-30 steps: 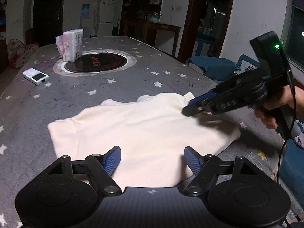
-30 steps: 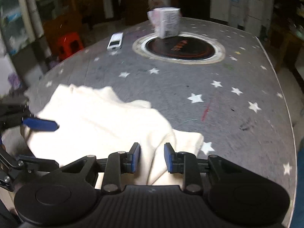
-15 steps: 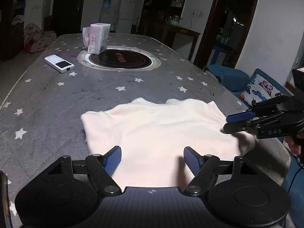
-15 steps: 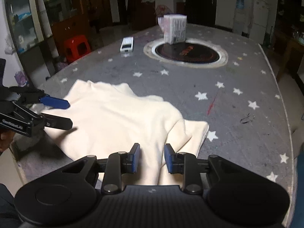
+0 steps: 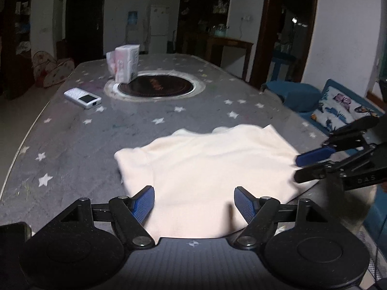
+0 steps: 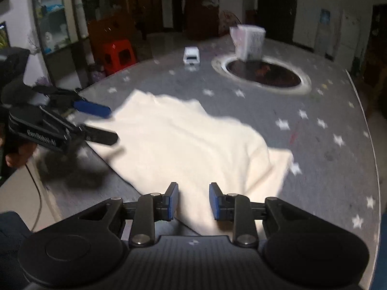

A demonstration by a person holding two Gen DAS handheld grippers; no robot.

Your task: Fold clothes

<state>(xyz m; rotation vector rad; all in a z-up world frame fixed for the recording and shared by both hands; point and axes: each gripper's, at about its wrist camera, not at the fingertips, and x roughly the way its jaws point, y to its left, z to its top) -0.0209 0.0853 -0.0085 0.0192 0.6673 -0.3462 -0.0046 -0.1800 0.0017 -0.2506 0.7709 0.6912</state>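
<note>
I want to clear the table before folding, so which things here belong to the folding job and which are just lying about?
For the job: cream knit garment; left gripper; right gripper.

Lying about: white handheld device; pink-and-white tissue pack; round dark hotplate inset in the grey star-patterned table.

I'm looking at a grey table (image 5: 72,130) with a white star print (a dark round inset (image 5: 156,86) sits mid-top). On it lie a cream garment (image 5: 208,166), a white handset (image 5: 82,97) and — touching the inset's rim — an upright tissue pack (image 5: 125,64).
</note>
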